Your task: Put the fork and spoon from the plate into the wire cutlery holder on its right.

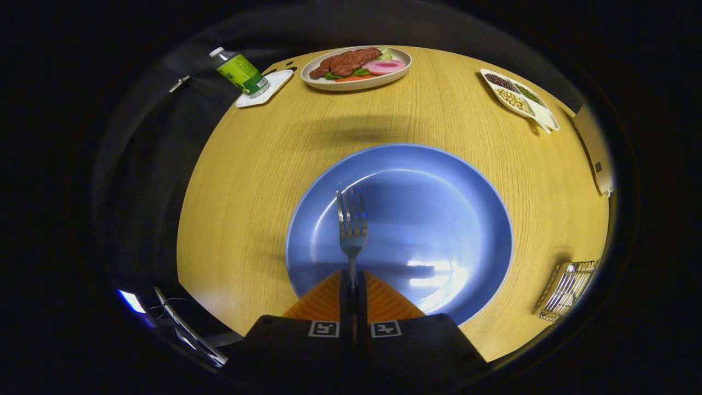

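Bottle: at the far left of the surface (263, 164) you see a green-labelled bottle (239, 71) leaning on a small white tray (274, 85), well apart from your work.
Food plate: beyond the blue plate, towards the back, sits a pale plate (329, 83) with meat and vegetables; leave it alone.
Tool: your tool (351, 282) is closed on the fork (351, 227), both fingers pressing the handle between them, tines pointing forward and away from you.
Fork: it appears lifted over the blue plate (439, 164), ahead of the fingers, and not resting in the dish, though that is hard to confirm.
Spoon: you cannot pick it out on the plate from here.
Step in hand: you seem to be carrying the fork off the plate; the drop into the holder is not yet done.
Sectioned dish: at the far right a white dish (543, 112) holds beans and seeds in compartments.
Holder: the wire cutlery holder (567, 288) stands on the surface to the right of the blue plate, near its rim but apart.
Next move: swing right, tip the fork upright above the holder's opening, then release only once it is inside the wires.
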`<state>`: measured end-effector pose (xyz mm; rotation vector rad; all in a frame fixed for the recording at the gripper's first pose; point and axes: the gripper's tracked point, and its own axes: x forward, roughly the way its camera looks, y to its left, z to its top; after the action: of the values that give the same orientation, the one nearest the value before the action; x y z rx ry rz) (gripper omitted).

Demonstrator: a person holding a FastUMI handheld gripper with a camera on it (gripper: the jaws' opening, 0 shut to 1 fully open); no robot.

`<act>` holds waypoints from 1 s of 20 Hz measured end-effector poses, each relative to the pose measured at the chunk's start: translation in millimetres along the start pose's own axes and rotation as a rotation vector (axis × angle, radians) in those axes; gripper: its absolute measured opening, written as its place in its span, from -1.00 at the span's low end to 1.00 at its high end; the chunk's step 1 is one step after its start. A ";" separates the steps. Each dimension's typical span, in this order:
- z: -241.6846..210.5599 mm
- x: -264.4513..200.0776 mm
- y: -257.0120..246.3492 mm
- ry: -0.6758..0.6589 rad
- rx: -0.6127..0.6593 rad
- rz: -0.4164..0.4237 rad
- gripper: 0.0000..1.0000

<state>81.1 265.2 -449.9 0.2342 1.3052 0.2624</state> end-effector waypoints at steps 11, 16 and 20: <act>18.4 -51.7 -28.7 -0.073 0.076 0.045 -0.90; 25.2 -95.2 -34.2 -0.114 0.095 0.100 -0.89; 20.2 -142.5 -57.7 -0.122 0.093 0.126 -0.89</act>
<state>69.7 164.4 -332.5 0.4069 1.1850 0.2901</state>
